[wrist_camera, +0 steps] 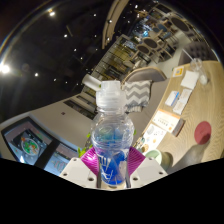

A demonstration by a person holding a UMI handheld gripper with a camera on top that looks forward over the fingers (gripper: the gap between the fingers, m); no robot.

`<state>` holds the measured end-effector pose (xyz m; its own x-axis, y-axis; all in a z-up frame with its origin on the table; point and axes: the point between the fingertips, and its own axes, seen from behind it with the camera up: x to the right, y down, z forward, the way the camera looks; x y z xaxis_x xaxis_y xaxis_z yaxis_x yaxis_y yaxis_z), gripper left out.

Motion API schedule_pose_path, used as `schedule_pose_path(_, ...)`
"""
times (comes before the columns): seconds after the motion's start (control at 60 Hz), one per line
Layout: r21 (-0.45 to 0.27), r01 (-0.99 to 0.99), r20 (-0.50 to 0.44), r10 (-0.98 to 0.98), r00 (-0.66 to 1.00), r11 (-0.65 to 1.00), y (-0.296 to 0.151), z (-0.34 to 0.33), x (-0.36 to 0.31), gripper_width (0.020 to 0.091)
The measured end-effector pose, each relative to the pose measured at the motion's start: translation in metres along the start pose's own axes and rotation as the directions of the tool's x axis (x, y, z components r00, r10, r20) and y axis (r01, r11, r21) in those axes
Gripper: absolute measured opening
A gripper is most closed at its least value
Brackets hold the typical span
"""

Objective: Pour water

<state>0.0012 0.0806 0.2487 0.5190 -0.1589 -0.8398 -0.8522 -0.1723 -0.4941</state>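
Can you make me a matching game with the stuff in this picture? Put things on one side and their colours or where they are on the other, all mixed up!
Things:
1. Bottle cap
2. Bottle
3. Pads on the tool
4. Table

Clues:
A. Pink, pressing on the bottle's sides
B. White, at the very top of the bottle
C. Light wood, far beyond the bottle
D. Clear with a blue label, held upright in the tool

Right pairs: 1-B, 2-D, 3-A, 4-C
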Motion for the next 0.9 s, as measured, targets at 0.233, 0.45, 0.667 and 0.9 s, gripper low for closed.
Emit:
schedule_pose_path(0.233, 0.129, 0.478, -0.216, -0.446, 0.868, 0.869, -0.114, -0.049, 0.081, 0.0326)
schedule_pose_path(0.45, 0.008, 0.736, -0.347, -0.688, 0.637, 0.677, -0.124, -0.055, 0.176, 0.0328)
schedule_pose_path(0.667, -0.095, 0.787, -0.349, -0.76, 0.548, 0.61, -0.095, -0.041, 0.235, 0.0329)
schedule_pose_path(0.9, -0.077, 0.805, -0.333, -0.776, 0.536, 0.588, -0.072, -0.029, 0.247, 0.0334)
